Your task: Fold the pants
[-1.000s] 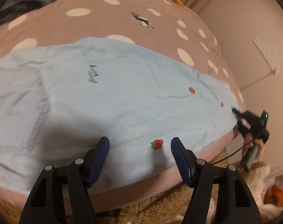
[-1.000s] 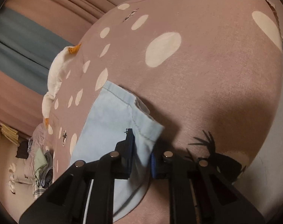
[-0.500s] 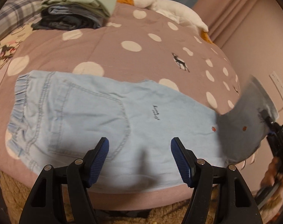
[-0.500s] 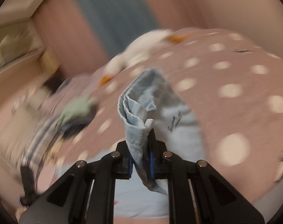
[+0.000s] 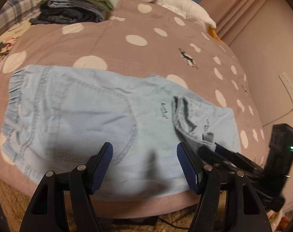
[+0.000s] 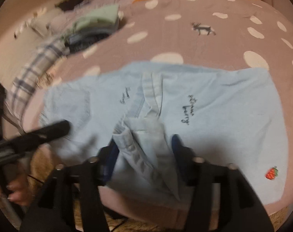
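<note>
Light-blue pants point(image 5: 84, 119) flat on dotted bedspread point(image 5: 127, 19), leg end doubled back. Right gripper point(image 6: 144, 150) jaws just parted, bunched hem loose between. Left gripper point(image 5: 144, 162) half open above seat, empty.

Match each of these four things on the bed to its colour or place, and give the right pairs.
Things:
1. pants
2. stack of folded clothes
3. plush goose
4. strawberry patch

Descriptions:
A. white with orange, at the far edge of the bed
B. red, near the pants' near right corner in the right wrist view
C. pale blue, spread over the spotted cover
D. green piece on top, at the far left

Pairs: 1-C, 2-D, 3-A, 4-B
</note>
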